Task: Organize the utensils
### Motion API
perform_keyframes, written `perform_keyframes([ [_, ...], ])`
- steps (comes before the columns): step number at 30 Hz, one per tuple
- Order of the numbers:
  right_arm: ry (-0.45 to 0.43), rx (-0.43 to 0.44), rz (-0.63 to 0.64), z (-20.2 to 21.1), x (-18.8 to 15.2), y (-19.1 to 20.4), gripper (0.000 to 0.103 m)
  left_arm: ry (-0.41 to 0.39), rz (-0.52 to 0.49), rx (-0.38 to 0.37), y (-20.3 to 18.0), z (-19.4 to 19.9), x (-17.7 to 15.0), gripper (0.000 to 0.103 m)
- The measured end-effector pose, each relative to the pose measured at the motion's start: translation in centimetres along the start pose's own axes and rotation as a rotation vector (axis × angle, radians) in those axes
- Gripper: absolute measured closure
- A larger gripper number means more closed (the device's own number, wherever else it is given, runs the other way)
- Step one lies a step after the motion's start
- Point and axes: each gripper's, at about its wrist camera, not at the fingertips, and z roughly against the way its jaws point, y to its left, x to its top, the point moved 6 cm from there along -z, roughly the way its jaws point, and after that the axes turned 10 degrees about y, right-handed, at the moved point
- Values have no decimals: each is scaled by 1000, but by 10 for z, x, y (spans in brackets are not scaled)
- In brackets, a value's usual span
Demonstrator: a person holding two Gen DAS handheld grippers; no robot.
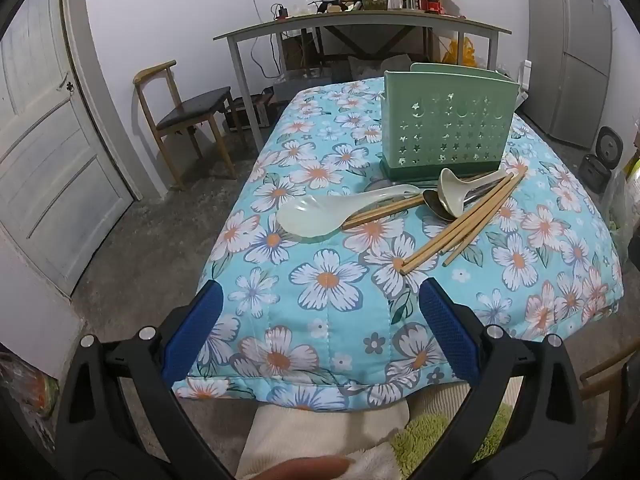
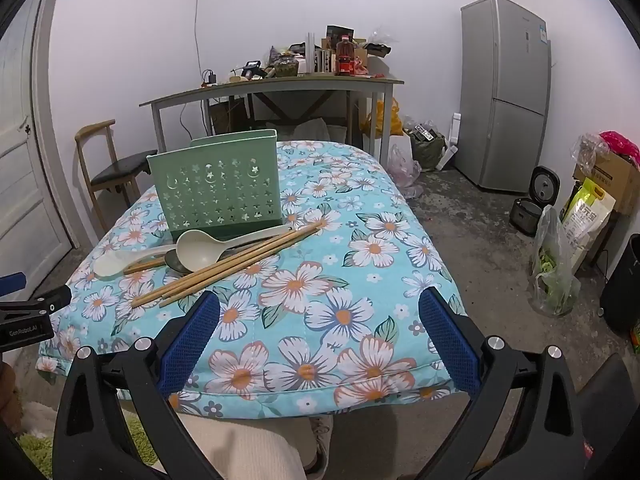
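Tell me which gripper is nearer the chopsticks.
Left. The left gripper hangs open just short of the chopsticks, whose near ends lie ahead of its jaws. The right gripper sits open, farther off to their right.

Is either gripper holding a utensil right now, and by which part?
Nothing is held. The left gripper and right gripper are open above the cloth; the chopsticks lie untouched.

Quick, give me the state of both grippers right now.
Left gripper: open, holding nothing, above the near end of the floral cloth.
Right gripper: open, holding nothing, short of the chopsticks.
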Motion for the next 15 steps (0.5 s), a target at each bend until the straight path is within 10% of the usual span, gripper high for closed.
perform_keyframes([
  [15, 5, -1, 2, 0, 1, 1, 6, 3, 3, -4, 0, -3, -3, 8],
])
